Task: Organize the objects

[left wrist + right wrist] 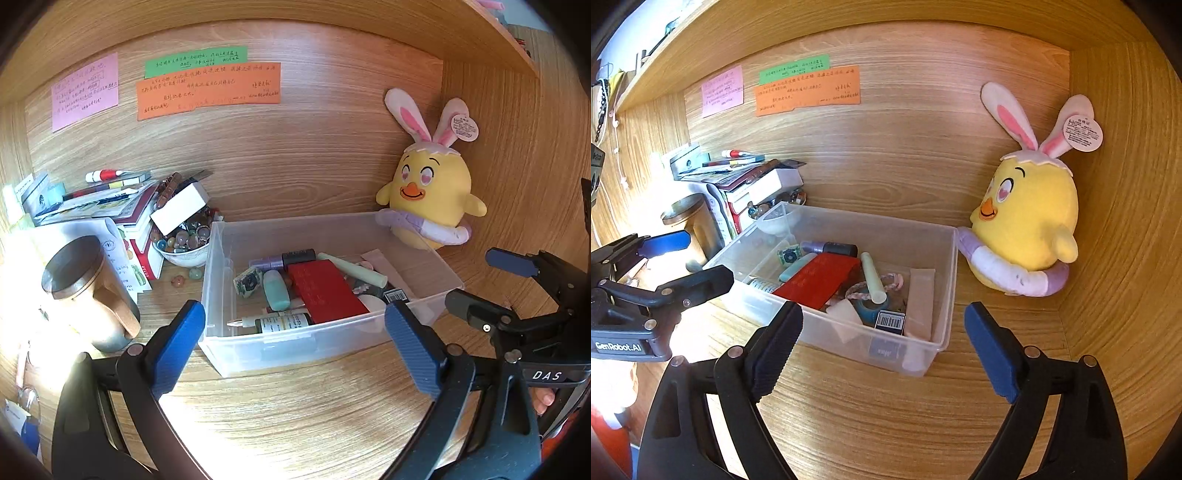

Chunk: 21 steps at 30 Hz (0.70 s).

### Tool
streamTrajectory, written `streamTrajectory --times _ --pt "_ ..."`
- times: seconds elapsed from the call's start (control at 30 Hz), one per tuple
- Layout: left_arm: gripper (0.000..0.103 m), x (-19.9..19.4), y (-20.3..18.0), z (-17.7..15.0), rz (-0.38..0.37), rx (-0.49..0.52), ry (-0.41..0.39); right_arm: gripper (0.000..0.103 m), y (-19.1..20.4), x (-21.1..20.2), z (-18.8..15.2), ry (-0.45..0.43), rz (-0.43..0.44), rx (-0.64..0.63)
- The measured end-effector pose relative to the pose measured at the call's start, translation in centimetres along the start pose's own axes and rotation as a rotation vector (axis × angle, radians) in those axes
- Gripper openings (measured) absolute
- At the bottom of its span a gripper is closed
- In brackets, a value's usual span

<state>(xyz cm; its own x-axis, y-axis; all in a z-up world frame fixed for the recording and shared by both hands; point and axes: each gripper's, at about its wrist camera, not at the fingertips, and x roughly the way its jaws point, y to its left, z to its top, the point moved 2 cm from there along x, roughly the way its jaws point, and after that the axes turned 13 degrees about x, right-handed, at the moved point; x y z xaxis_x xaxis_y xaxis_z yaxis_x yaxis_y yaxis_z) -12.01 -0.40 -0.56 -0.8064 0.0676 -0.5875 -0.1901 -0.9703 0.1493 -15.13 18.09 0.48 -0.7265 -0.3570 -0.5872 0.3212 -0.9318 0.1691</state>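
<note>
- Sitting on the wooden table (295,406), a clear plastic bin (280,347) holds the sorted small items; both grippers hang just in front of it, touching nothing.
- Left gripper (295,339): jaws wide, nothing between the pads, bin's near wall seen through the gap. No earlier picture to compare.
- Right gripper (882,343): jaws wide too, empty, aimed at the bin's near right corner.
- Each gripper shows in the other's view: right one at the right edge of the left wrist view, left one at the left edge of the right wrist view, both apart from the bin.
- In the bin: red flat box (325,291) in the middle, mint tube (276,290) left of it, pale green stick (354,269) behind, dark bottle with white label (282,323) at the near wall, barcode box (890,321) near the right front.
- Yellow chick plush with bunny ears (432,192) sits behind the bin's far right corner, touching it.
- Left of the bin: white bowl of coloured stones (184,240), a book stack (110,203), a lidded mug (88,291).
- Pink, green and orange notes (207,88) stuck on the back wall.
</note>
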Motion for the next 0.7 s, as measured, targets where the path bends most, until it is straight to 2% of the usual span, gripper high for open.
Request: streamTrajectory --times 0.7 --pt "0.099 0.23 -0.03 -0.47 -0.016 -0.015 0.013 0.089 -0.08 -0.71 -0.44 -0.008 -0.003 -0.004"
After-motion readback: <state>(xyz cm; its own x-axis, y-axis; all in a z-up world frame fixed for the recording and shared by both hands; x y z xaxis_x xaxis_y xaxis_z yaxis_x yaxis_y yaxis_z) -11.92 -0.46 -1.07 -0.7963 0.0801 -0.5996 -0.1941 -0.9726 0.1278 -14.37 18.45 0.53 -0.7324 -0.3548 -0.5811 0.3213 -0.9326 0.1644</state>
